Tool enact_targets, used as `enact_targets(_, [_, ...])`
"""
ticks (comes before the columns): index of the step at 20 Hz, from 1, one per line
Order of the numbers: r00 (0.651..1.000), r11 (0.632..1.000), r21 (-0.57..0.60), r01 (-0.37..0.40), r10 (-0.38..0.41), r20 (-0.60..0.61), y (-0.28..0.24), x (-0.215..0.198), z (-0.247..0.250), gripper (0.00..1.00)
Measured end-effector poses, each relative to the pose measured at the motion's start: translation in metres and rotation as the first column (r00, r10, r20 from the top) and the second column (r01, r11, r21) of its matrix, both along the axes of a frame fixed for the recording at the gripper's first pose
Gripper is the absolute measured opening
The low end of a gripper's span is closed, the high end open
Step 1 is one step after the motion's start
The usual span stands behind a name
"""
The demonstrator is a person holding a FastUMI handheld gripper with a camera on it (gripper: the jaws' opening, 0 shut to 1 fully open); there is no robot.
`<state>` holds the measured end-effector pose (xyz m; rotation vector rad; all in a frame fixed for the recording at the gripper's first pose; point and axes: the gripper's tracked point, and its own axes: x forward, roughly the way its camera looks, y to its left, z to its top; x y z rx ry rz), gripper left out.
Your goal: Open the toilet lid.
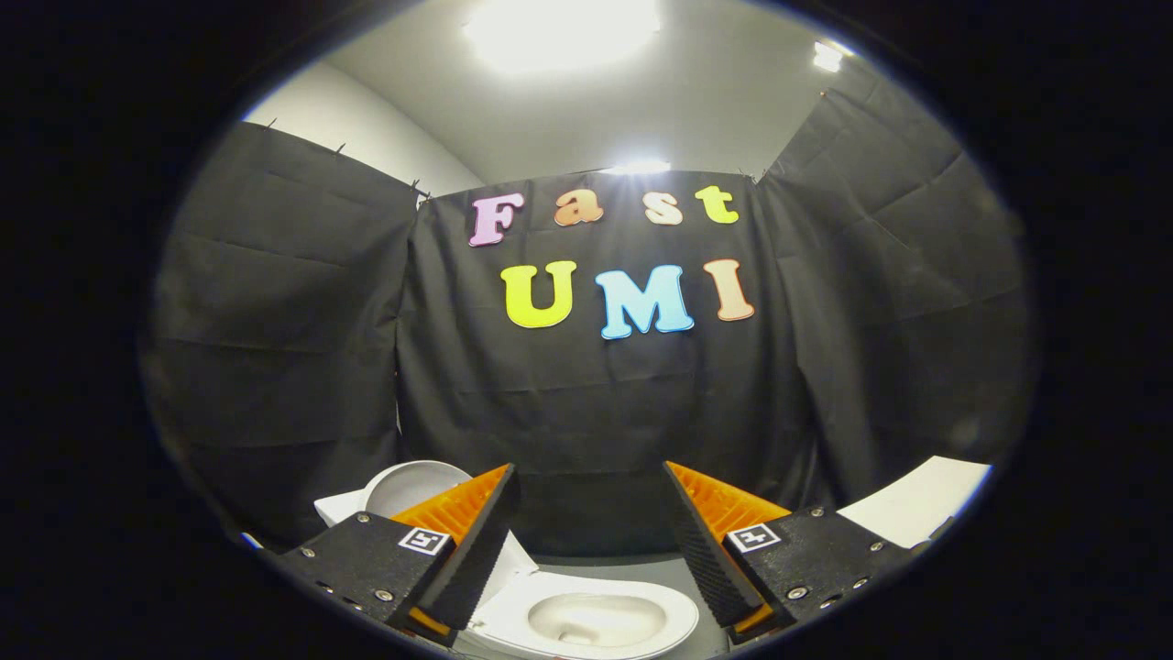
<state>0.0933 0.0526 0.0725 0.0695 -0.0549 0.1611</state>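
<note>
A white toilet (586, 619) stands low between and below my two fingers, its oval bowl opening showing. The white lid (412, 486) stands raised behind the left finger, leaning back over the cistern. My gripper (591, 481) hangs above the toilet with its orange and black fingers wide apart and nothing between them. The left finger (476, 522) covers part of the lid and seat; the right finger (706, 532) is clear of the toilet.
Black cloth walls close the booth ahead and on both sides, close behind the toilet. A white flat surface (916, 504) lies off to the right beyond the right finger. Grey floor (623, 564) shows behind the bowl.
</note>
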Motion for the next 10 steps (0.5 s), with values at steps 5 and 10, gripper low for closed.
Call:
enact_targets(5, [0.998,1.0,0.0,0.009,-0.009,-0.068,-0.021,0.006,-0.021,0.94])
enact_targets(10, [0.998,0.998,-0.046,0.04,-0.043,-0.053,-0.04,0.006,-0.01,0.94])
